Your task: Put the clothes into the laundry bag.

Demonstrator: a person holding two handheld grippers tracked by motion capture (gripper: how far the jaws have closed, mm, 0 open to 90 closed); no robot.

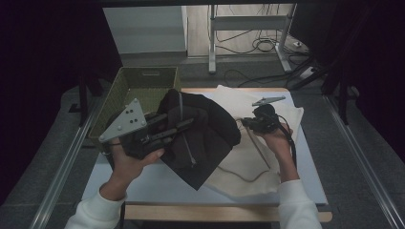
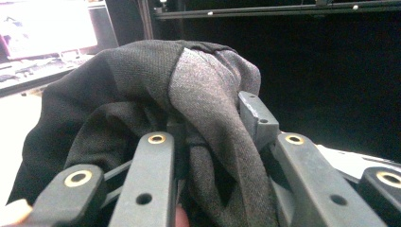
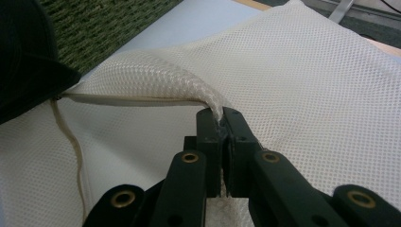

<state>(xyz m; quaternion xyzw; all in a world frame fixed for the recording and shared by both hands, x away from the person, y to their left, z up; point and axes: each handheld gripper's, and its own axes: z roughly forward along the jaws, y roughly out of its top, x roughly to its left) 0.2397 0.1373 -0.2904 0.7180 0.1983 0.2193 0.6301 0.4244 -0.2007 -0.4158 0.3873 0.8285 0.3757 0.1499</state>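
My left gripper (image 1: 184, 125) holds a black garment (image 1: 210, 138) up over the left half of the table, and its jaws are shut on a bunch of the cloth. In the left gripper view the dark fabric (image 2: 142, 94) is draped over and between the jaws of the left gripper (image 2: 215, 132). A white mesh bag (image 1: 239, 102) lies flat on the table's right half. My right gripper (image 1: 246, 122) is shut on a raised fold of its edge. The right gripper view shows the right gripper (image 3: 221, 120) pinching the mesh bag (image 3: 307, 85) tight. The garment's hem (image 3: 23, 71) hangs at the left.
A green woven basket (image 1: 143, 86) stands at the table's back left corner, beside the lifted garment. A thin drawstring (image 1: 248, 179) trails across the bag toward the front. Pale table surface (image 1: 157, 183) shows in front of the garment. Metal frame legs and cables stand on the floor behind.
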